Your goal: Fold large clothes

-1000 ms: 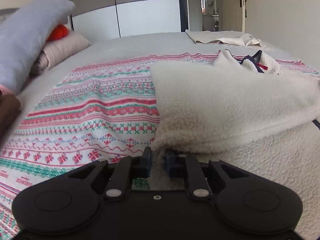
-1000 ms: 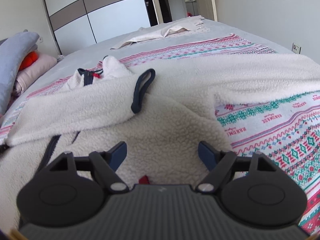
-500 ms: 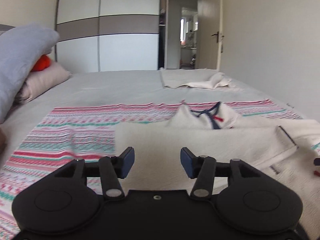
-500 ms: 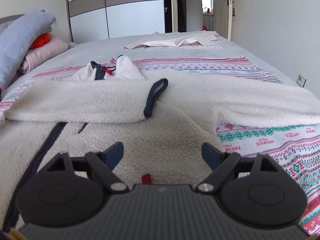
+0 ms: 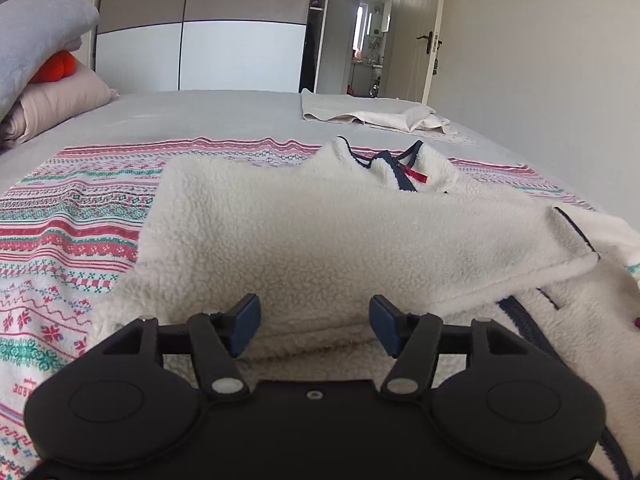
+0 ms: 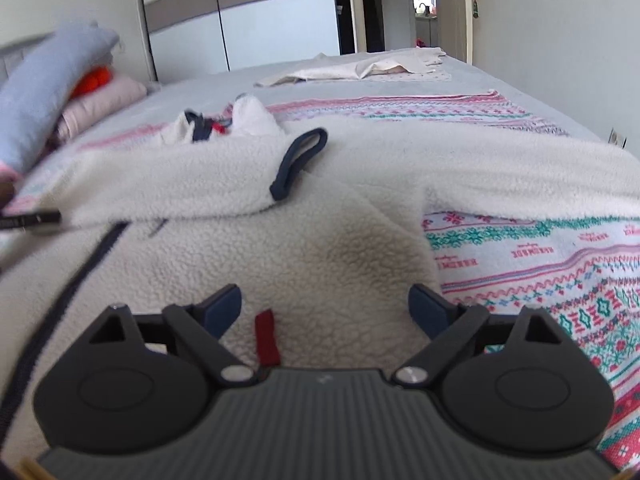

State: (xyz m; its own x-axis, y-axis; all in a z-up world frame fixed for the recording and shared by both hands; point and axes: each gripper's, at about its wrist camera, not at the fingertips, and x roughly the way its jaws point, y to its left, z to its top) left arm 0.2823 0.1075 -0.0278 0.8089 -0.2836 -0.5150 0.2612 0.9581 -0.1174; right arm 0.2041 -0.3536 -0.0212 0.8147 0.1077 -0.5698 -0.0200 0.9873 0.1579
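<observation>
1. Since a second ago the left hand-held gripper (image 5: 314, 326) has let go of the fleece jacket (image 5: 320, 240); its jaws, then pinched on the fabric edge, have just been opening and now stand apart with nothing pressed between them, drawn back from the folded sleeve.
2. Jaws of the right hand-held gripper (image 6: 326, 310) have also just been opening and now gape wide, empty, above the jacket's body.
3. Ahead of the left gripper lies the white fleece jacket, one sleeve folded across its chest, collar (image 5: 396, 164) at the far side; the other sleeve stretches out to the right of the right gripper.
4. A red tag (image 6: 267, 338) sits just before the right gripper, between its fingers.
5. Under the jacket is a patterned blanket (image 5: 68, 240) on the bed (image 5: 200, 116).
6. Farther ahead lies a cream cloth (image 5: 372, 114); pillows (image 5: 36, 60) are stacked far to the left, and a wardrobe (image 5: 240, 40) stands beyond.
7. Both grippers point forward and somewhat downward over the bed.
</observation>
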